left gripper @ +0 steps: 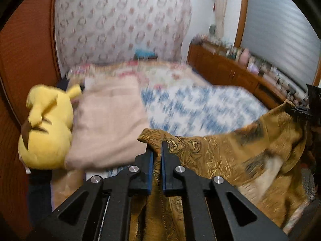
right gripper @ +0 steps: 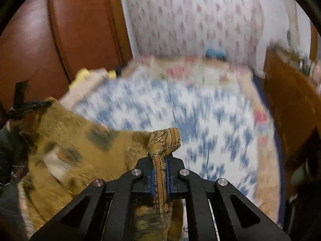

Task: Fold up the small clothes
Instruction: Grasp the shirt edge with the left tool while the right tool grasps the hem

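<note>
While both grippers pinch corners of ochre paisley garment (left gripper: pixel 230 152), it hangs spread above bed, no fold made yet. Left hand-held gripper (left gripper: pixel 157 150) clamped on one corner; right hand-held gripper (right gripper: pixel 159 160) clamped on other. Folding appears barely begun: laying flat, folding all remain. Below: blue-white patterned bedspread (left gripper: pixel 196 108), beige folded cloth (left gripper: pixel 108 124), yellow Pikachu plush (left gripper: pixel 46 128). Wooden shelf (left gripper: pixel 224 64), floral wall covering (left gripper: pixel 124 20) behind, motion-blurred.

plush toy (left gripper: pixel 46 126) leftward, open bedspread (left gripper: pixel 200 110) ahead
</note>
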{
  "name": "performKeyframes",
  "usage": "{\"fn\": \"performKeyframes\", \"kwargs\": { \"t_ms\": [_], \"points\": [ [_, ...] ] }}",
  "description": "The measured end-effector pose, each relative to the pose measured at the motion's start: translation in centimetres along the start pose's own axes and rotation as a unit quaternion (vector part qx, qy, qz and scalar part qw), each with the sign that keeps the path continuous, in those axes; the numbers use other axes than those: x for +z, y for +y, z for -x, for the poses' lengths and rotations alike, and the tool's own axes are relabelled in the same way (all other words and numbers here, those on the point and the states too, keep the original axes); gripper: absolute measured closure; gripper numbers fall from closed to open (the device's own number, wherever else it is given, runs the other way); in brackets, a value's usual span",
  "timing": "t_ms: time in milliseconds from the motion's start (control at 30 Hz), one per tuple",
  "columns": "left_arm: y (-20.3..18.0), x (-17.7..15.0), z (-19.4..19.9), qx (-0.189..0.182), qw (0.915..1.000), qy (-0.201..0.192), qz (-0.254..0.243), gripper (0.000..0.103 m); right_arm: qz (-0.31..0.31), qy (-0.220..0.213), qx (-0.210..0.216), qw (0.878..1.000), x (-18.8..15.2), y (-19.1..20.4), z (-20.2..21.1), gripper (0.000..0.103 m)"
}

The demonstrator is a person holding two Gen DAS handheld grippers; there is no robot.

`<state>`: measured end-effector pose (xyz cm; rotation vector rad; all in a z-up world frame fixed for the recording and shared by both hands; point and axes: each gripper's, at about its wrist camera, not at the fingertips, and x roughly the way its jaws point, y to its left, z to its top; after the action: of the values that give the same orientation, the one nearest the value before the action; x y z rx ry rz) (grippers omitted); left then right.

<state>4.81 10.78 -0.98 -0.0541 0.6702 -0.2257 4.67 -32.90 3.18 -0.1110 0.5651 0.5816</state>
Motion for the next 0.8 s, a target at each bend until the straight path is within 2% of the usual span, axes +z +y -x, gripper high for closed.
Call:
{"fn": "performKeyframes", "kwargs": {
  "t_ms": [100, 167, 300, 433, 567, 733, 767, 800],
  "points": [
    [-0.5, 2.7, 3.3, 0.013, 0.9977, -0.066, 0.009, 0.096, -0.005, -0.036, 0.011, 0.999, 3.0, 1.2, 3.8, 0.096],
    [-0.4, 4.7, 5.1, 0.013, 0.9949, -0.098, 0.016, 0.096, 0.035, -0.071, -0.012, 0.997, 5.5, 2.9, 6.7, 0.096],
    [0.1, 8.5, 7.9, 0.024, 0.9876, -0.154, 0.019, 0.096, 0.068, -0.125, -0.033, 0.989, 9.7, 4.1, 11.2, 0.096],
    [1.3, 11.7, 8.5, 0.026, 0.9831, -0.179, 0.026, 0.096, 0.068, -0.168, -0.061, 0.982, 13.3, 3.1, 14.1, 0.096],
    [1.8, 13.0, 4.8, 0.044, 0.9865, -0.157, 0.017, 0.096, 0.044, -0.155, -0.094, 0.982, 15.1, 0.2, 12.1, 0.096],
    [2.3, 12.6, -3.2, 0.074, 0.9927, -0.094, 0.003, 0.096, 0.002, -0.093, -0.113, 0.989, 14.4, -3.5, 3.7, 0.095],
    [2.6, 12.3, -5.1, 0.083, 0.9935, -0.078, 0.002, 0.096, -0.006, -0.082, -0.112, 0.990, 14.1, -4.0, 2.2, 0.092],
    [2.9, 12.0, -6.8, 0.094, 0.9937, -0.061, -0.001, 0.096, -0.015, -0.067, -0.118, 0.991, 13.6, -4.7, 0.1, 0.082]
  ]
}}
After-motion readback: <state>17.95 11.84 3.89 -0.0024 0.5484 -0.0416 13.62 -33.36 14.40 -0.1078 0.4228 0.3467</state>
